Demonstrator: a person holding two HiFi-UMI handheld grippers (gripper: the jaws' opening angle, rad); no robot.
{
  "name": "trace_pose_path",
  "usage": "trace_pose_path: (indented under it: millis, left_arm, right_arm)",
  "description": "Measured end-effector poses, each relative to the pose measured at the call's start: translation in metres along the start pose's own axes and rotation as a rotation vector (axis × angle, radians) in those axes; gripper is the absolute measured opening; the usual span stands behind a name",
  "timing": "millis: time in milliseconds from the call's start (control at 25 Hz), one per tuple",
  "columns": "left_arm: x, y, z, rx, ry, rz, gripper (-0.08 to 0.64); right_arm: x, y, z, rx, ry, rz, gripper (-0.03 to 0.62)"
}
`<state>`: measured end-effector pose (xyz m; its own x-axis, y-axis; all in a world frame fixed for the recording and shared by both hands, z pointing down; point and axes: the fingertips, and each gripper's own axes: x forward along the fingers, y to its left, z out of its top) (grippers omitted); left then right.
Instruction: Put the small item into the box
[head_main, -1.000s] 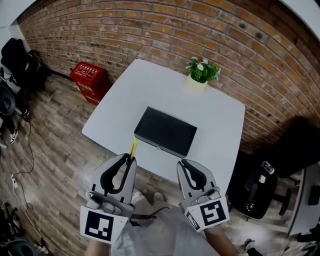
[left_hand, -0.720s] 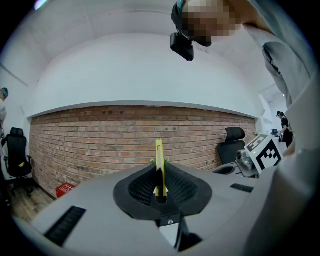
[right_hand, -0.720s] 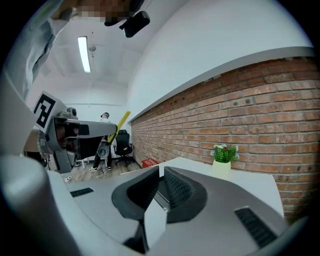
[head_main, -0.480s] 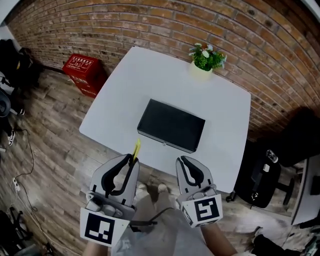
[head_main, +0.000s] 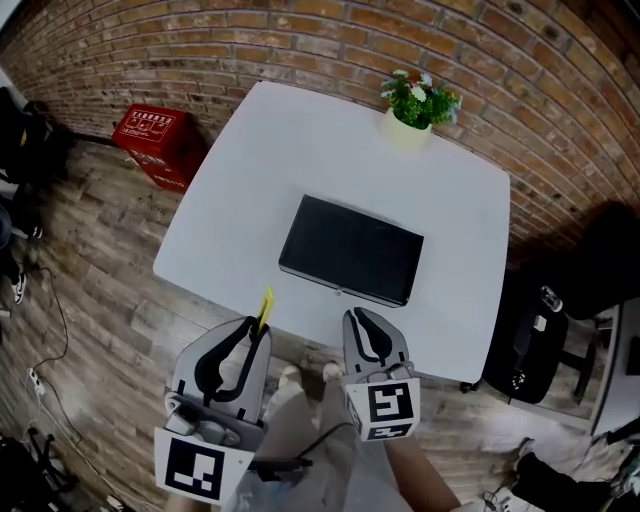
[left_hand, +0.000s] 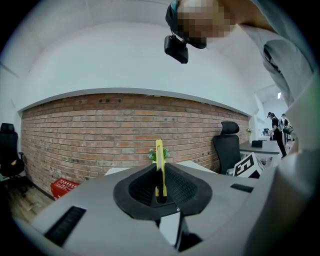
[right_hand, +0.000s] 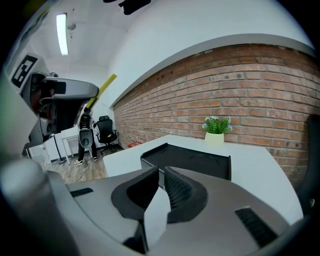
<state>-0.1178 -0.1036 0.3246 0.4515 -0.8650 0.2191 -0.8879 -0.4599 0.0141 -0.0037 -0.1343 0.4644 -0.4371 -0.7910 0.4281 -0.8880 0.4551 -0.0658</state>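
Fingers (left_hand: 182, 187) of the left gripper (head_main: 256, 328) clamp a thin yellow item (head_main: 266, 304) short of the black box (head_main: 350, 250). The right gripper (head_main: 357, 318), also short of the box, is pressed together on nothing. The lid looks closed and could block the drop, and the slim item might slip.

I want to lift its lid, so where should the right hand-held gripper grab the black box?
Probably the near long edge of the black box, by the small metal catch, coming from the person's side: it lies flat, and that edge faces the right hand-held gripper.
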Motion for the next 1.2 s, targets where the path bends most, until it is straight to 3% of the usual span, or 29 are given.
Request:
trace_pose_path:
  millis: [360,480,760,1200]
  left_arm:
    - [0.012,0.018,-0.026,0.006,0.054,-0.041,0.060]
    - [0.016,0.023,-0.032,0.010,0.065,-0.048,0.060]
    - [0.020,0.028,-0.042,0.020,0.085,-0.061,0.060]
    - [0.022,0.033,-0.047,0.030,0.090,-0.078,0.060]
  right_arm:
    - [0.048,-0.006,-0.043,0.076,0.119,-0.069,0.060]
    - [0.061,-0.006,-0.055,0.119,0.155,-0.064,0.108]
    - [0.076,-0.010,-0.070,0.233,0.190,-0.091,0.115]
    - [0.082,-0.015,-0.070,0.230,0.203,-0.171,0.089]
